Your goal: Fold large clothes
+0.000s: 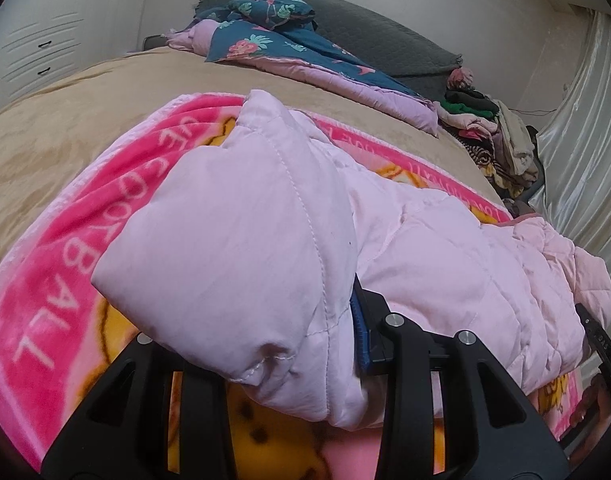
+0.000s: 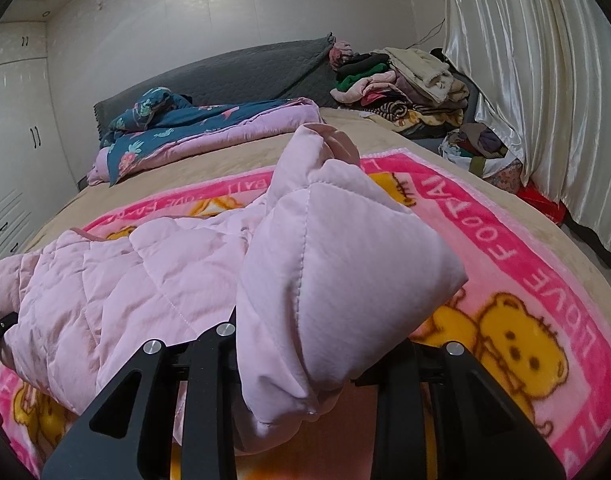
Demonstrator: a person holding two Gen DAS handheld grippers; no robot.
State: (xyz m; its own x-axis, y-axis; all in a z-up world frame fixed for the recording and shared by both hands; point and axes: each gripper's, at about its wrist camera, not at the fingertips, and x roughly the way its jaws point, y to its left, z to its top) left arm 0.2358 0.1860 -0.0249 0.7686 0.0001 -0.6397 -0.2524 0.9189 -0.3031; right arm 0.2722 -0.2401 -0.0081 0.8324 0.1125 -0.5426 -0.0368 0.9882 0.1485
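- Both sets of fingers clenched on the pink quilted jacket (image 1: 445, 248): left gripper (image 1: 337, 344) pinches one padded corner, right gripper (image 2: 301, 364) pinches another; each corner bulges up over its jaws.
- Jacket lies slung between the two grippers, long axis left-right across the near part of the pink cartoon blanket (image 2: 525, 272), which is spread on the tan bedspread (image 1: 85, 128).
- Both hands equally near, one at each end. Bulk of the garment sags between them, partly resting on the blanket.
- Likely next move: carry the held edge far-wards, over the body, to lay a fold.
- Open room: the blanket's far half and the tan bed beyond it look free.
- Limits: floral quilt (image 1: 273, 48) at the far end, clothes pile (image 2: 397, 88) far right, curtain (image 2: 545, 80) along the right.
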